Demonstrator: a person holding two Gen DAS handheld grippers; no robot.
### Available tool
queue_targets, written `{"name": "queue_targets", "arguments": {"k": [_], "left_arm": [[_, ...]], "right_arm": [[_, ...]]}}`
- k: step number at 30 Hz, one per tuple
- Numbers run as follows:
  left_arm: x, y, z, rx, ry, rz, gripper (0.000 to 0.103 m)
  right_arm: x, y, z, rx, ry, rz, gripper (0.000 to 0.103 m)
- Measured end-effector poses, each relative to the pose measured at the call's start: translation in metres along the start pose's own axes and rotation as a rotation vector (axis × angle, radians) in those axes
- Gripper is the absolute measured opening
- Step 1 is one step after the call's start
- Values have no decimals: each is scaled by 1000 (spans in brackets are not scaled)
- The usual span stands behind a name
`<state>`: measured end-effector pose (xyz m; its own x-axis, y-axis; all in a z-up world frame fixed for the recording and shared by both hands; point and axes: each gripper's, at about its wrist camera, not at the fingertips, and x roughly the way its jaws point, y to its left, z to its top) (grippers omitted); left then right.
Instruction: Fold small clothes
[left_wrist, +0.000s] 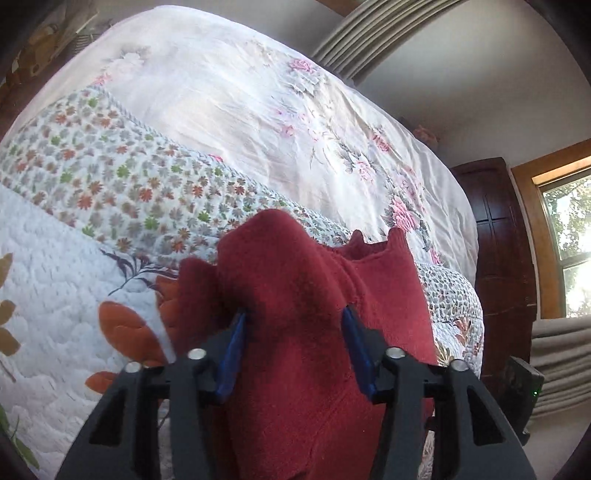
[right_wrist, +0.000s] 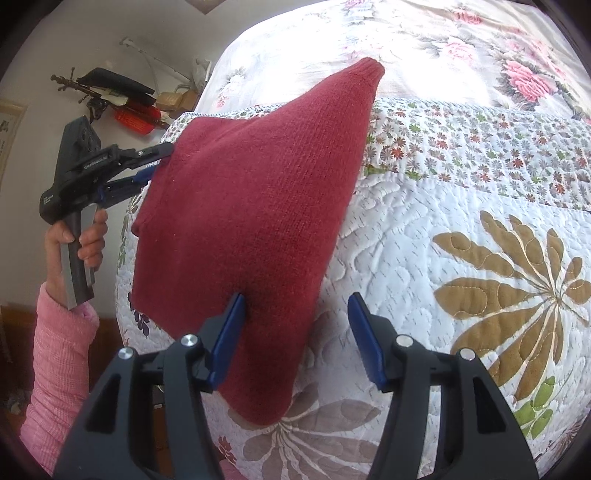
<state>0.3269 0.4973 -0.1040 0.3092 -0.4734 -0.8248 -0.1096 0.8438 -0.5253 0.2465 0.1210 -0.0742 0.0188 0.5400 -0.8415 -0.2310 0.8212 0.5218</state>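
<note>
A dark red knitted garment (left_wrist: 295, 266) lies spread on the quilted bed cover (left_wrist: 55, 258). My left gripper (left_wrist: 295, 321) stands open, blue pads wide apart, with a bunched part of the garment filling the gap. In the right wrist view the garment (right_wrist: 251, 192) stretches from my left gripper (right_wrist: 159, 162) at its far left edge down to my right gripper (right_wrist: 295, 306). The right gripper is open; the garment's near corner lies against its left pad (right_wrist: 231, 332) and partly between the fingers. One narrow end (right_wrist: 369, 70) points to the far side. A hand (right_wrist: 92, 240) in a pink sleeve (right_wrist: 55, 369) holds the left gripper.
A pale sheet with pink roses (left_wrist: 240, 92) covers the far part of the bed. A dark wooden wardrobe (left_wrist: 502, 258) and a window (left_wrist: 569, 240) stand to the right. Wall hooks with dark and red items (right_wrist: 122, 99) are beyond the bed's left edge.
</note>
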Motion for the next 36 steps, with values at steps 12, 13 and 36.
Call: {"name": "queue_targets", "arguments": {"k": [12, 13, 36], "left_arm": [[-2, 27, -39, -28, -130, 117, 9], [-2, 27, -39, -26, -133, 111, 9], [10, 29, -53, -177, 80, -178, 71]], "right_arm": [[12, 3, 1, -20, 11, 7, 61], [13, 3, 2, -18, 14, 6, 62], [18, -4, 41, 24, 7, 55, 71]]}}
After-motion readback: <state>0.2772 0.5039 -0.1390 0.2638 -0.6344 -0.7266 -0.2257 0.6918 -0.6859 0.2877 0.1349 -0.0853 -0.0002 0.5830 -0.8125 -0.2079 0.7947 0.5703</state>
